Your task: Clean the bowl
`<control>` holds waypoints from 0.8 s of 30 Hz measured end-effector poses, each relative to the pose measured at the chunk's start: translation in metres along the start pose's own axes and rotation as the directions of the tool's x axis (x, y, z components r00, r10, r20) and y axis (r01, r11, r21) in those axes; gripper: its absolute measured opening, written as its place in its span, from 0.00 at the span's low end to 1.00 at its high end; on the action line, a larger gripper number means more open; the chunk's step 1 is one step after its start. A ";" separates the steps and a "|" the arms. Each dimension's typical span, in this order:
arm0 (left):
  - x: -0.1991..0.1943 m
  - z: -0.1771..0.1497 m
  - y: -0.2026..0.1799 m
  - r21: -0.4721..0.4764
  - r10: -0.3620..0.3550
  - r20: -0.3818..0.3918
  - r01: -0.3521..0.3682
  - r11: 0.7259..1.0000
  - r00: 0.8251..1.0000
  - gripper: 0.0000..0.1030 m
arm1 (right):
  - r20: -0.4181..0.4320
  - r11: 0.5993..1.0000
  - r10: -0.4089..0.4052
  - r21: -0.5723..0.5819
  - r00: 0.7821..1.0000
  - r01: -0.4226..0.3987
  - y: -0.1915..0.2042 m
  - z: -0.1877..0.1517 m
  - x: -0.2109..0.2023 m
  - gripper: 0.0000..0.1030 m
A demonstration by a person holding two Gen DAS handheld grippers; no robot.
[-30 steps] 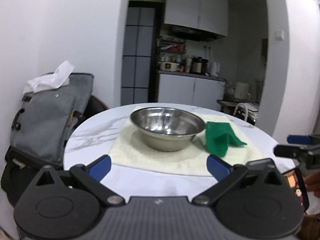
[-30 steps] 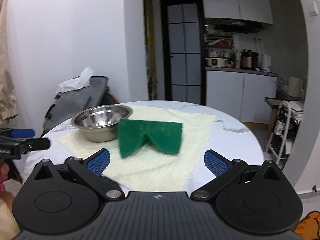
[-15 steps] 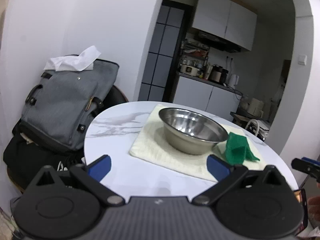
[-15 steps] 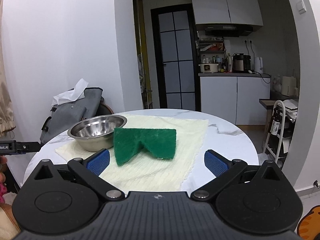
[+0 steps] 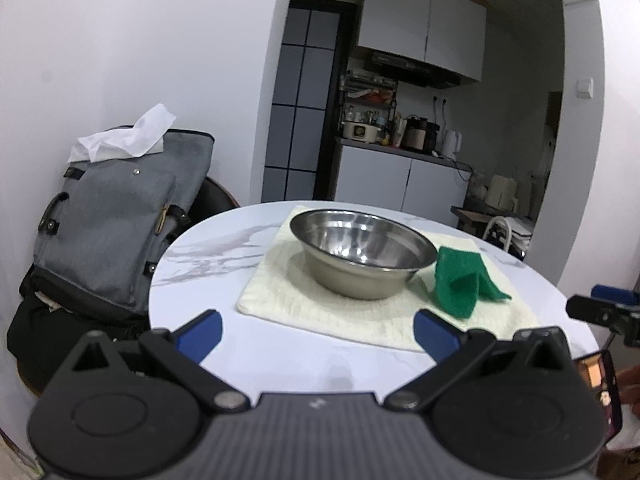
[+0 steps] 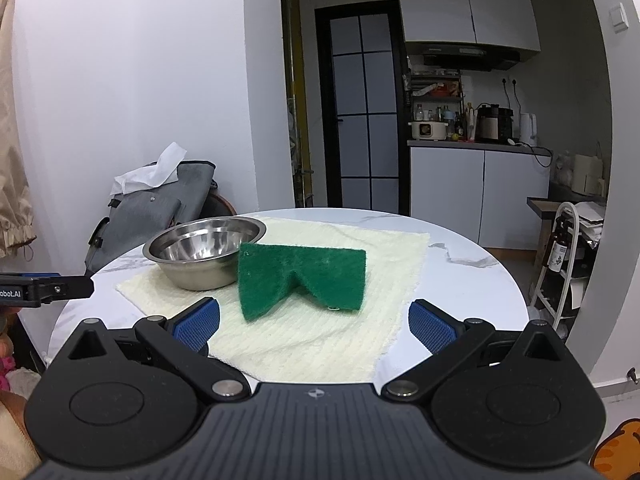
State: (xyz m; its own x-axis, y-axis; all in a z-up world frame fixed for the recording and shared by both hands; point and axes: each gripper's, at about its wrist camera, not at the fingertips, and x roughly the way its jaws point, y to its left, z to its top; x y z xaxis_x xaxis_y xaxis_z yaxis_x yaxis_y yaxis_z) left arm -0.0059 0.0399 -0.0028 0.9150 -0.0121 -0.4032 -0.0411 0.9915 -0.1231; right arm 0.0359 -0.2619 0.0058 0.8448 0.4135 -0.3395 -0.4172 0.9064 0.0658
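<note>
Looking along the left tongs (image 5: 318, 330), the blue pads stand wide apart with nothing between them, held over the near edge of a round white table (image 5: 200, 264) with grey marble veining. A cream cloth (image 5: 280, 292) lies spread on the table, and a steel bowl (image 5: 362, 256) sits upright on it, empty and shiny inside. Just to the right of the bowl, a green scrubbing pad (image 5: 460, 284) rests folded on the same cloth, close to the bowl's side. Left of the table a grey backpack (image 5: 120, 216) leans by the white wall with a white tissue (image 5: 124, 136) on top. Behind, an opening leads to a kitchen with white cabinets (image 5: 420, 36) and appliances on its worktop. The other tongs show at the right edge.

From the right tongs (image 6: 314, 326), the pads are likewise spread open and empty, low over the near rim of the table (image 6: 480, 280). The scrubbing pad (image 6: 300, 280) lies straight ahead on the cloth (image 6: 396, 264), humped up in the middle, with the bowl (image 6: 204, 252) behind it to the left, touching or nearly touching it. The backpack (image 6: 156, 208) and tissue (image 6: 152, 172) stand beyond the bowl, a dark-framed glass door (image 6: 360, 112) farther back. The left tongs reach in from the left edge.
</note>
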 end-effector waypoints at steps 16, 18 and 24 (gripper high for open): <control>0.002 0.000 -0.012 0.028 0.004 -0.006 -0.004 1.000 1.000 1.00 | -0.018 1.000 -0.001 -0.013 1.000 0.001 0.001 0.000 0.001 1.00; 0.002 0.000 -0.016 0.039 0.009 -0.007 -0.008 0.999 1.000 1.00 | -0.024 1.000 -0.001 -0.010 1.000 0.001 0.000 -0.001 0.002 1.00; 0.004 0.000 -0.018 0.057 0.016 -0.007 -0.015 0.998 1.000 1.00 | -0.045 0.999 -0.001 -0.032 0.999 0.000 0.000 -0.003 0.004 1.00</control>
State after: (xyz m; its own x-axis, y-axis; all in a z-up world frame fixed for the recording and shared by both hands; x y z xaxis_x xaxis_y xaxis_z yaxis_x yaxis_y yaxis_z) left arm -0.0017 0.0217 -0.0023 0.9115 0.0025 -0.4114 -0.0323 0.9973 -0.0655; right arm 0.0383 -0.2602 0.0020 0.8294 0.4084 -0.3812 -0.4282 0.9030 0.0358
